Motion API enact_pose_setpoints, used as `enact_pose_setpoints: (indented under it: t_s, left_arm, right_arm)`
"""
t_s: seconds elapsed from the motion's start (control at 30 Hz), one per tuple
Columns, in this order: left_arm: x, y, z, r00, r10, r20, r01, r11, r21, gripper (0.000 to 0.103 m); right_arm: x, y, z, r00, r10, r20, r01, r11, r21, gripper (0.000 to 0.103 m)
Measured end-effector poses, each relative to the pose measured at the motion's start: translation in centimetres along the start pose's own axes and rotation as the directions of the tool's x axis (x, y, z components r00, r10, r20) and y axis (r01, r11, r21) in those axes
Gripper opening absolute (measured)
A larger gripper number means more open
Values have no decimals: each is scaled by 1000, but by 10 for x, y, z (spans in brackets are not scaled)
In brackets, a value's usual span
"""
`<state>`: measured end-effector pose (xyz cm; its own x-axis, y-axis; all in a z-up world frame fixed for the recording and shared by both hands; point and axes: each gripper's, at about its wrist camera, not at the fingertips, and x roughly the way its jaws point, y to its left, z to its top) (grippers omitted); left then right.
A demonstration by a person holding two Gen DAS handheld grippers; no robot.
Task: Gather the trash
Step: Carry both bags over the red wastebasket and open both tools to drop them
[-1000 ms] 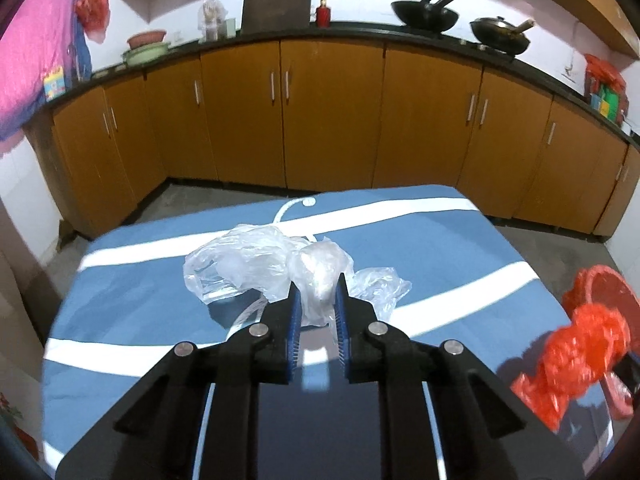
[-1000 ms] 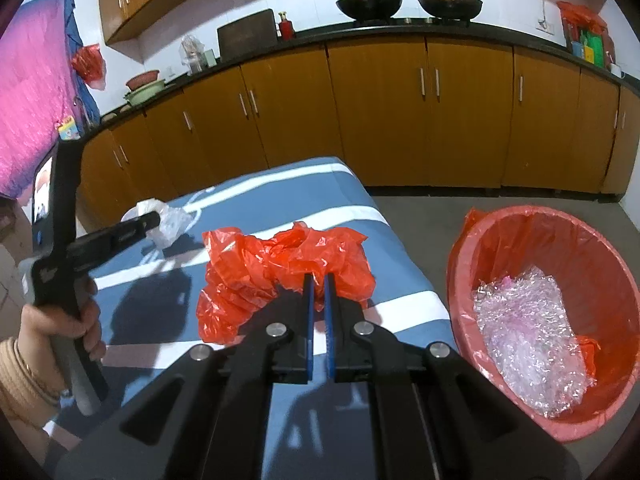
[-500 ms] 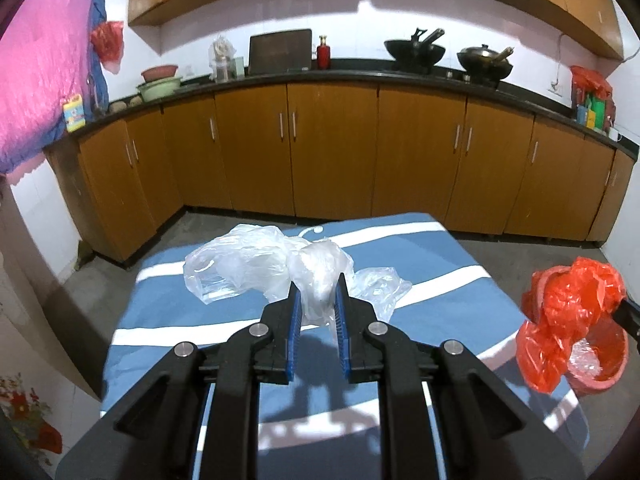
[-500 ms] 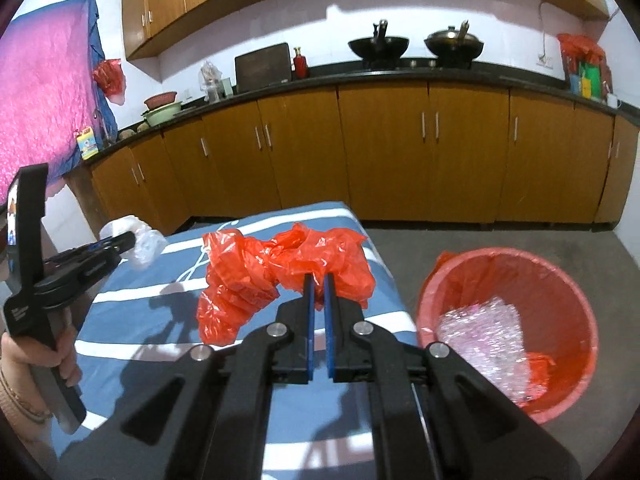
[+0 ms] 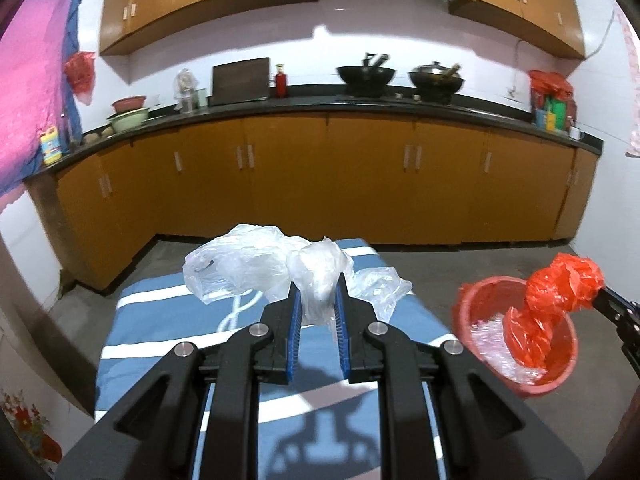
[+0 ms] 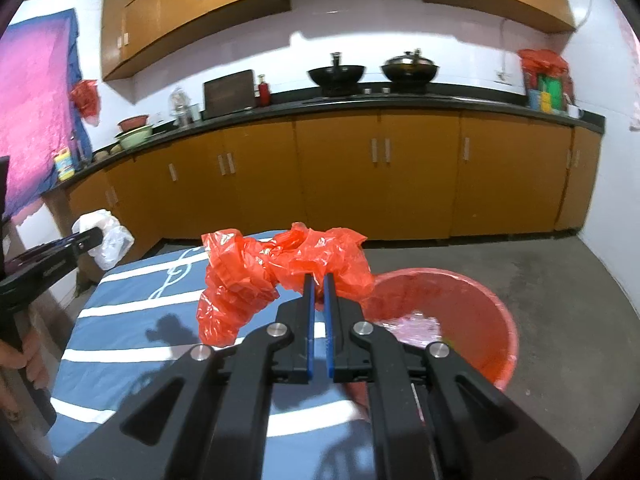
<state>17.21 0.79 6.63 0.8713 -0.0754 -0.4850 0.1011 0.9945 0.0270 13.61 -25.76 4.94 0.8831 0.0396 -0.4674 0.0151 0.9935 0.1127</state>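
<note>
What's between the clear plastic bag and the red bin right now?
In the left wrist view, only striped blue table cover and bare floor lie between clear plastic bag and red bin.

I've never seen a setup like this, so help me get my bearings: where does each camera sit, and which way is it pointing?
Left wrist: rides on the left gripper, looking along its fingers at the clear plastic bag it pinches; no hand shows.
Right wrist: rides on the right gripper, facing the red plastic bag it clamps; the person's left hand shows at the edge.
Both share the striped blue table, red bin and kitchen cabinets.
</note>
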Motion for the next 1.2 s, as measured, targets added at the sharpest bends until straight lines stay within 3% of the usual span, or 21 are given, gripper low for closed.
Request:
enact_pose_setpoints:
  t_s: [0.43, 0.77, 1.2]
  left_arm:
    - [11, -83, -9, 991, -129, -34, 131, 990, 58, 15]
    - [23, -126, -22, 980, -185, -68, 191, 976, 104, 15]
    - [54, -185, -48, 952, -277, -133, 295, 944, 150, 15]
  right_arm:
    - [-8, -92, -2, 990, -138, -1, 138, 988, 66, 6]
    - [4, -125, -11, 985, -174, -22, 175, 980, 90, 6]
    - [43, -161, -15, 977, -199, -72, 208, 968, 144, 6]
